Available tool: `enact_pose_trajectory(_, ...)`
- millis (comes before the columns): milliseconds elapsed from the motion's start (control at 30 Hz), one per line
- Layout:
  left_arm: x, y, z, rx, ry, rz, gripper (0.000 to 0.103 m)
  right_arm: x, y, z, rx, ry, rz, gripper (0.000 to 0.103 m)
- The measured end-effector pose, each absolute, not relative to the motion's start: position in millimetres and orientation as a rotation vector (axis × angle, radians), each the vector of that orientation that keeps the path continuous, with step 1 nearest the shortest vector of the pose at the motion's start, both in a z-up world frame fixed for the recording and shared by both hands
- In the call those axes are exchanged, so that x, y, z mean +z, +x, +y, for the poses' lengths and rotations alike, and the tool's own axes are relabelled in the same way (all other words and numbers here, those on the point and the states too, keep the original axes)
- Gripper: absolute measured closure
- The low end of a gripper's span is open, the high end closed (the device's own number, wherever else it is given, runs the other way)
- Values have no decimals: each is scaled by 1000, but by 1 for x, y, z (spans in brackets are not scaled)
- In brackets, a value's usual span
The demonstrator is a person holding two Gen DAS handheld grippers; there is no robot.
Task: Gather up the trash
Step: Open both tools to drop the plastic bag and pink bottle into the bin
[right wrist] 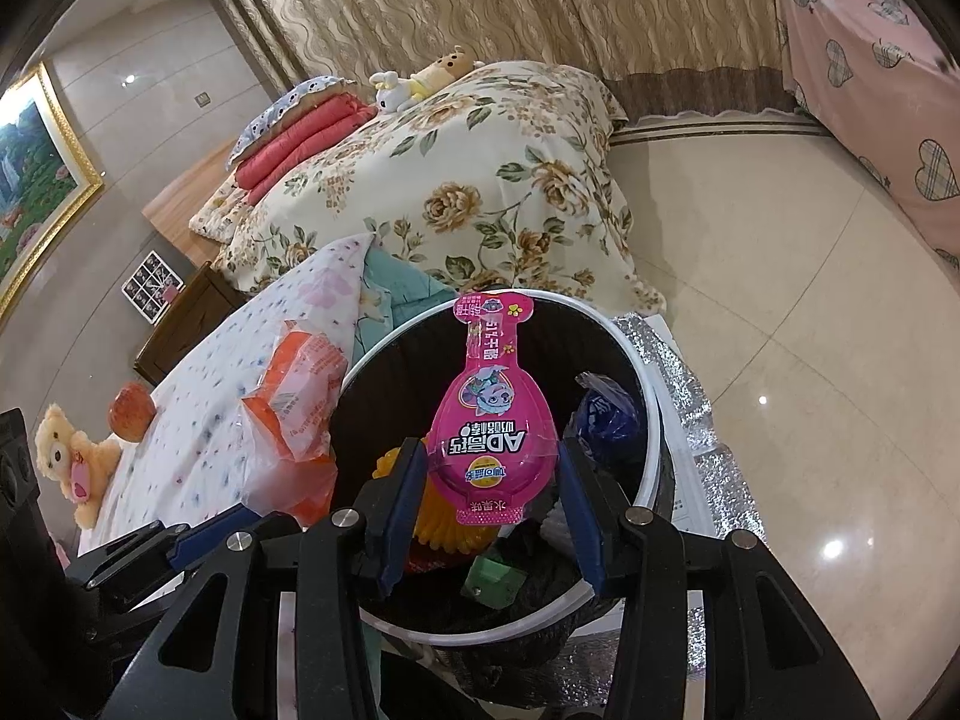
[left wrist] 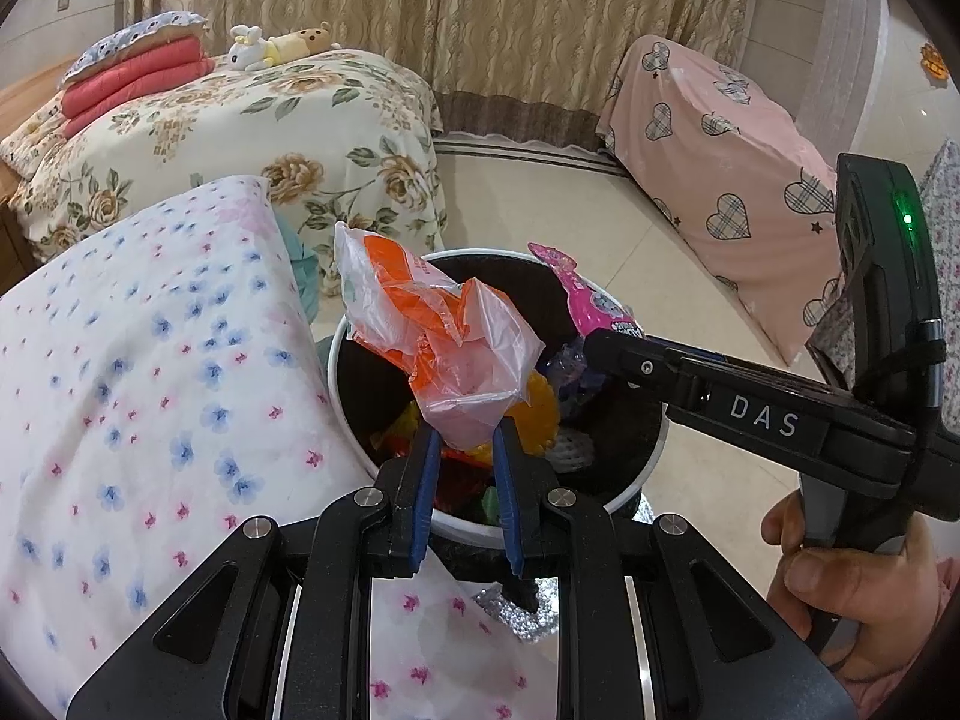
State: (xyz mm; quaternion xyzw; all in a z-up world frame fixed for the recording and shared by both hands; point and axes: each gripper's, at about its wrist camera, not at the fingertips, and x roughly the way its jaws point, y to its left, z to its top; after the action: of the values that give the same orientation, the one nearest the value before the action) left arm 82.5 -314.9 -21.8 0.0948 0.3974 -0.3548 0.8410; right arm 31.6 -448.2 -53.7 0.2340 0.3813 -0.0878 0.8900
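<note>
A crumpled clear and orange plastic bag [left wrist: 438,336] stands pinched between my left gripper [left wrist: 465,438], which is shut on it above the round black trash bin with a white rim [left wrist: 348,420]. In the right wrist view the same bag [right wrist: 294,414] hangs at the bin's left edge. My right gripper [right wrist: 489,468] is shut on a flat pink snack packet [right wrist: 489,420], held upright over the bin [right wrist: 648,420]. From the left wrist view that packet [left wrist: 585,294] sticks up beyond the right gripper's fingers [left wrist: 630,360]. The bin holds yellow, green and blue scraps.
A white bedcover with small flowers [left wrist: 138,372] lies left of the bin. On it sit an apple [right wrist: 129,411] and a teddy bear [right wrist: 66,462]. A floral bed [right wrist: 480,180] stands behind, a pink covered piece of furniture [left wrist: 714,180] to the right, and silver foil [right wrist: 702,408] under the bin.
</note>
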Motion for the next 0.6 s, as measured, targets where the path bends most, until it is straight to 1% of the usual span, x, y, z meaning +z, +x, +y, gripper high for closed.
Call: enact_pose_trajectory(600, -23, 87, -318, -741, 203, 854, 86, -59, 34, -455, -188, 525, 803, 55)
